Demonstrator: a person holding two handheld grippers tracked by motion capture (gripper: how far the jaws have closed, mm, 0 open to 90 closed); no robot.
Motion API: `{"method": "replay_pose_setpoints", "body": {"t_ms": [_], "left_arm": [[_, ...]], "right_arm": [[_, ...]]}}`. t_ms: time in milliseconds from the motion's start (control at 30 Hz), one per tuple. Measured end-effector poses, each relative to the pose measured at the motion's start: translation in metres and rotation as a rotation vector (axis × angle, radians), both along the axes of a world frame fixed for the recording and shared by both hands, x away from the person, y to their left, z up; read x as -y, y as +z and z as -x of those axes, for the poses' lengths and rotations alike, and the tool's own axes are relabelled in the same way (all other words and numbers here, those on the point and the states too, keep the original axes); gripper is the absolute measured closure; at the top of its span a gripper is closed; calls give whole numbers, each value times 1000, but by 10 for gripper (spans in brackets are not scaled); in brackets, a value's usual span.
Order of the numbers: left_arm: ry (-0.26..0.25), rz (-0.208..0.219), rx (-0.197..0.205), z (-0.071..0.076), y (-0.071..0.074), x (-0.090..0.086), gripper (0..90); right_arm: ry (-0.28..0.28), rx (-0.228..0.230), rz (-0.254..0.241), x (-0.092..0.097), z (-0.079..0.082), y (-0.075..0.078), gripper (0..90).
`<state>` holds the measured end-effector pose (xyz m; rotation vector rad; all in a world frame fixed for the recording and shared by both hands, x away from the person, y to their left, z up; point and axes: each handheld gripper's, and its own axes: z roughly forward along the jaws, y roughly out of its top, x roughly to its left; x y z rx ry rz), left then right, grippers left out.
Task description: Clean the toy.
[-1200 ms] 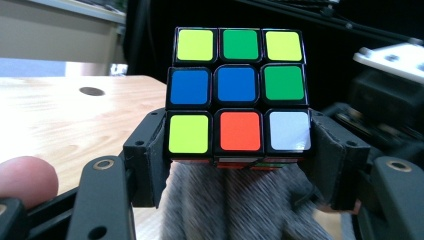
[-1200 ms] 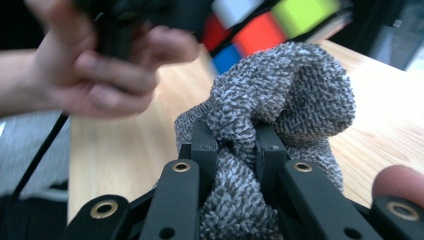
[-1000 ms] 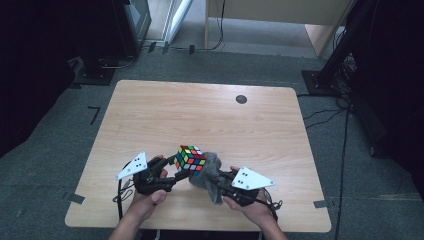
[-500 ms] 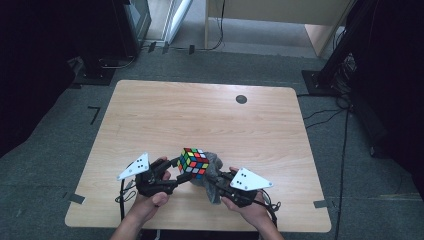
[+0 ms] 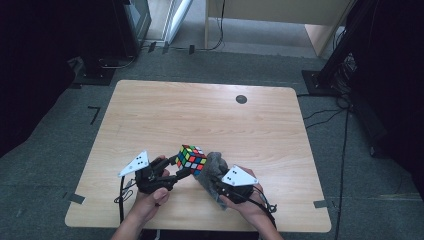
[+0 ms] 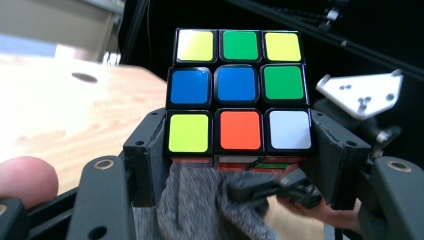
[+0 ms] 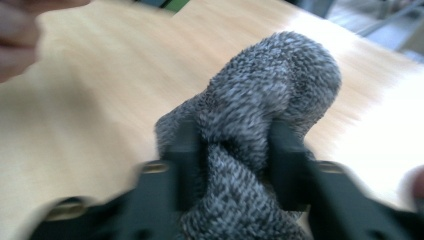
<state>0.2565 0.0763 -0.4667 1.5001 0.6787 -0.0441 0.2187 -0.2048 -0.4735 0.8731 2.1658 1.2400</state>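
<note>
- Left gripper (image 5: 181,165) clamped on the Rubik's cube (image 5: 191,158), near edge of the table (image 5: 210,115), just left of centre.
- Right gripper (image 5: 216,181): jaws have just been opening, grey cloth (image 5: 214,167) bunched between them; can't tell if they press it.
- Cloth touches cube's right side.

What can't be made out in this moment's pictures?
- Puzzle cube: its lower and far faces, hidden in the left gripper view by the left gripper and grey cloth.
- Right gripper: motion blur in its own view hides whether the pads still press the cloth.
- Dark spot: too small to identify, high view.
</note>
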Motion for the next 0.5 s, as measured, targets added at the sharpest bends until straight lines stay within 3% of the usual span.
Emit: {"method": "replay_pose_setpoints", "body": {"t_ms": [33,100,167,233,367,500], "left_arm": [[-6,-12,-15,-1,-1,1,349],[-13,-33,-35,-3,-2,3,349],[-25,-34,-54,-4,-3,5,349],[-39,-33,-68,-4,-2,6,349],[-74,-52,-86,-3,0,12,349],[-109,-69,-110,-1,0,20,349]], "right_arm": [[-20,38,-35,3,1,4,369],[12,109,-96,6,7,13,305],[56,179,-80,3,14,19,258],[87,211,-68,-1,19,22,229],[93,233,-53,-9,23,20,152],[89,266,-3,-17,27,17,149]]}}
